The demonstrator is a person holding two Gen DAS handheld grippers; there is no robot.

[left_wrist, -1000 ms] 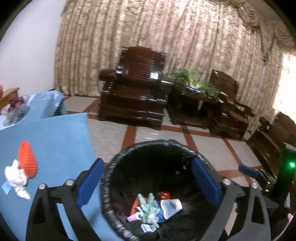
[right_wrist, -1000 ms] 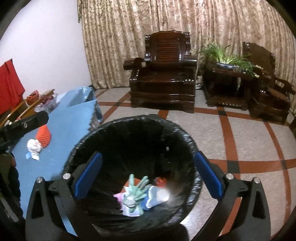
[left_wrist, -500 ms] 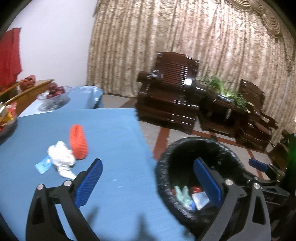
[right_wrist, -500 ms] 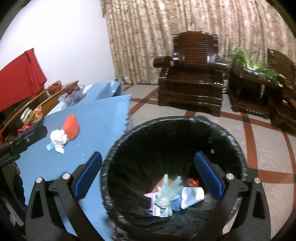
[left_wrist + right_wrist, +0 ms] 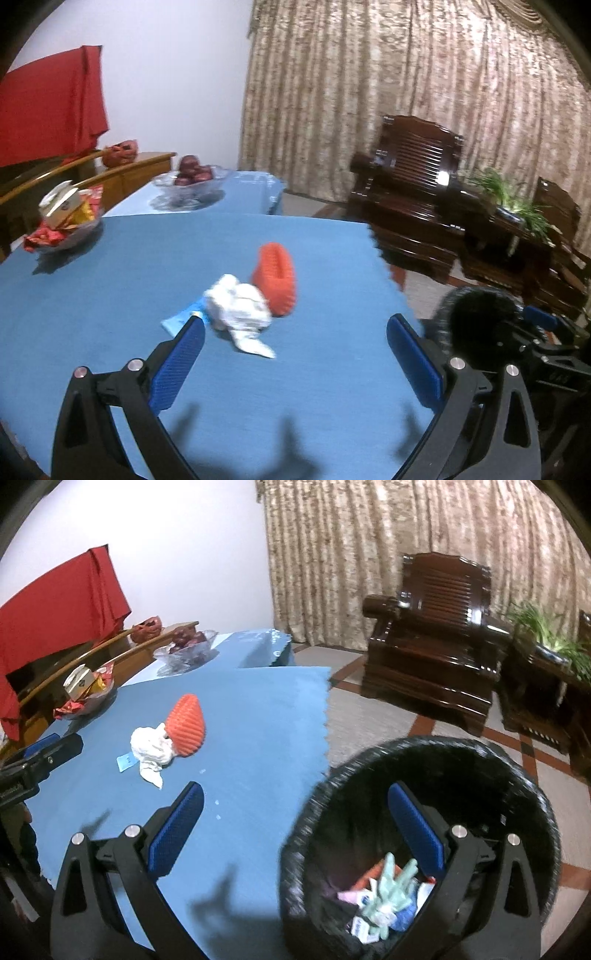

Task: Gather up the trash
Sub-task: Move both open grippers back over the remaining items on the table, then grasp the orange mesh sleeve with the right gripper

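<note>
Crumpled tissue touching orange foam net, left gripper spread, empty

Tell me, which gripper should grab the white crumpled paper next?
Probably the left gripper: it is open and faces the white crumpled paper on the blue tablecloth. The right gripper is open above the bin.

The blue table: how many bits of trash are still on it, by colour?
Orange foam net: 1
White crumpled paper: 1
Light blue slip: 1
Total: 3, all lying together on the blue table.
</note>
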